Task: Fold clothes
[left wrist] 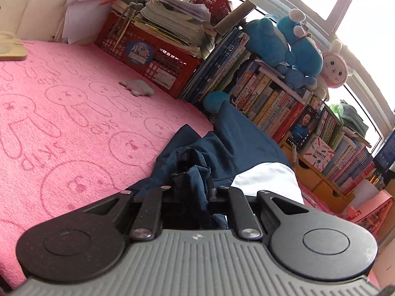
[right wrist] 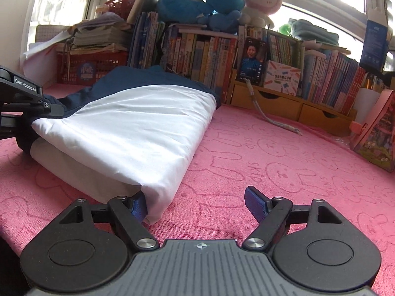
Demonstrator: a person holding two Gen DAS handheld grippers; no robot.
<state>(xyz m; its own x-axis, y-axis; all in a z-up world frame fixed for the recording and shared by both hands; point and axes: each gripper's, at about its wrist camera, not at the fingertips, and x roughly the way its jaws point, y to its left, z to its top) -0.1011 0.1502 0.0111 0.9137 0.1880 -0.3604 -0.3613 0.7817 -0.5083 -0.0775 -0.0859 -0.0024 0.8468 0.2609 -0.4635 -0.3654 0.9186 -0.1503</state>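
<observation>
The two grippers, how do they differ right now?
The left gripper is shut on bunched navy fabric of the garment; the right gripper is open and holds nothing. The left sits at the garment's navy end, the right at its white folded corner. Both are low over the pink cloth.

Left claw (left wrist: 191, 192) fingertips buried in bunched navy cloth (left wrist: 197, 162); pads unseen. Left finger (right wrist: 138, 208) of right claw (right wrist: 197, 207) partly hidden behind white fold (right wrist: 128, 133). Left claw body (right wrist: 22, 98) cut off at frame edge. Book (right wrist: 197, 51) titles too small to read.
</observation>
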